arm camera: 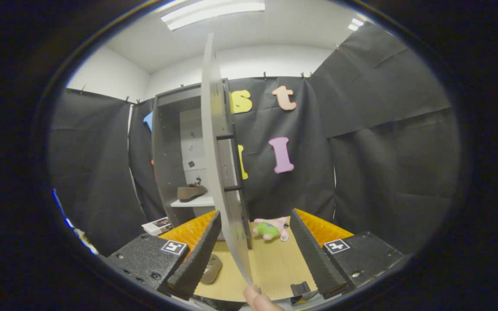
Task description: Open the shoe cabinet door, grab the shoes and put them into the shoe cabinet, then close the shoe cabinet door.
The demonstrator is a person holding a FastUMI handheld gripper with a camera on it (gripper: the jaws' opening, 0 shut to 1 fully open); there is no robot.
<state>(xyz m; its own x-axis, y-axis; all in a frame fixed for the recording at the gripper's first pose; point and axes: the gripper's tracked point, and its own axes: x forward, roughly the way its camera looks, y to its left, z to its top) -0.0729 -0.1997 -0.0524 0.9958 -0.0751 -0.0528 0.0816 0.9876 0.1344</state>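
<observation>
Grey door [219, 142] swung out edge-on between fingers of gripper [251, 250], spread wide, gripping nothing. One shoe [191, 192] already on cabinet [164, 142] shelf, 2nd shoe [211, 268] on floor w/ plush toy [270, 229] nearby. Probably: clear door edge, drop low, straddle shoe, squeeze mid-body.

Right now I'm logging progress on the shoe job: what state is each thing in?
Cabinet door: swung open, edge-on between the fingers.
Shoe on shelf: resting on the shelf inside the cabinet.
Second shoe: on the floor by the left finger.
Plush toy: lying on the floor beyond the fingers.
Hand-held gripper: open, holding nothing.
</observation>
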